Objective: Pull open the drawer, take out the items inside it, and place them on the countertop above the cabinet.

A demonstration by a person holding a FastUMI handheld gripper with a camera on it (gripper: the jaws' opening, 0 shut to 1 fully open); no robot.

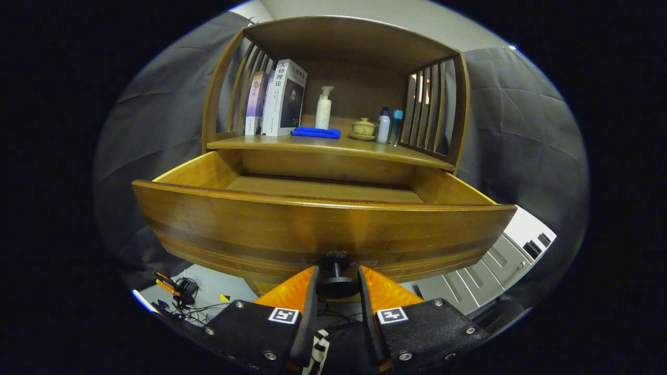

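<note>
So the drawer is pulled well out of the wooden cabinet, a glossy bowed front in warm brown wood with a couple of grooved lines running along it. What I can see of the inside is just bare flat boards; the part right behind the front panel is hidden. The hand-held gripper sits at the round dark knob under the middle of the drawer front, fingers closed in around the knob's disc, one on each side, and they look to be touching it. Up on the countertop, under the slatted-side hutch: two upright books at the left back corner, a folded blue cloth, a white pump bottle, a small lidded ceramic cup and two slim bottles towards the right edge.
</note>
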